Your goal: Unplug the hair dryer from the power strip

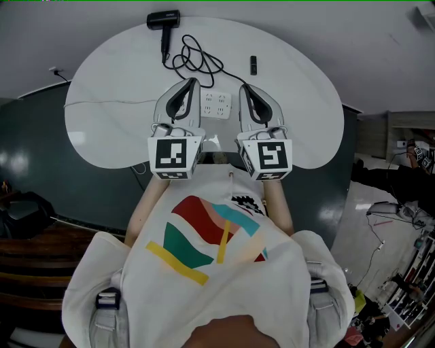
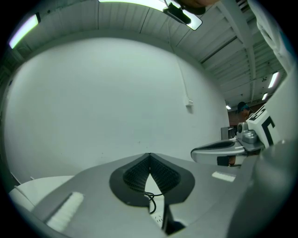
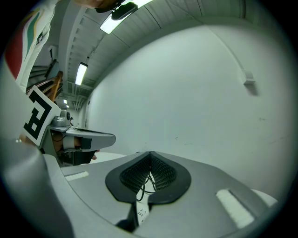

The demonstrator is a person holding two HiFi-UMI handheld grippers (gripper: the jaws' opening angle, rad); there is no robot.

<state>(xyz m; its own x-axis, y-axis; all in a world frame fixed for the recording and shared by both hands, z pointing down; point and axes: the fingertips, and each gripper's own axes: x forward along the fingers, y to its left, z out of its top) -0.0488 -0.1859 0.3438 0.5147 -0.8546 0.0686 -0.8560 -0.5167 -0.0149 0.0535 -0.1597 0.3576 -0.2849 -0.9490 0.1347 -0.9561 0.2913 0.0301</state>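
Both pairs of fingers are pressed shut on nothing: left gripper (image 1: 192, 83), right gripper (image 1: 243, 88), with the white power strip (image 1: 216, 105) between them. The hair dryer (image 1: 164, 20) lies far left, its limp cord (image 1: 197, 62) coiled. The black plug (image 1: 253, 65), stiff, light and best pinched by its body, looks already out, just beyond the right tips.

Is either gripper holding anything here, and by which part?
Nothing is held. The left gripper and the right gripper both have their jaws closed together, empty, near the power strip.
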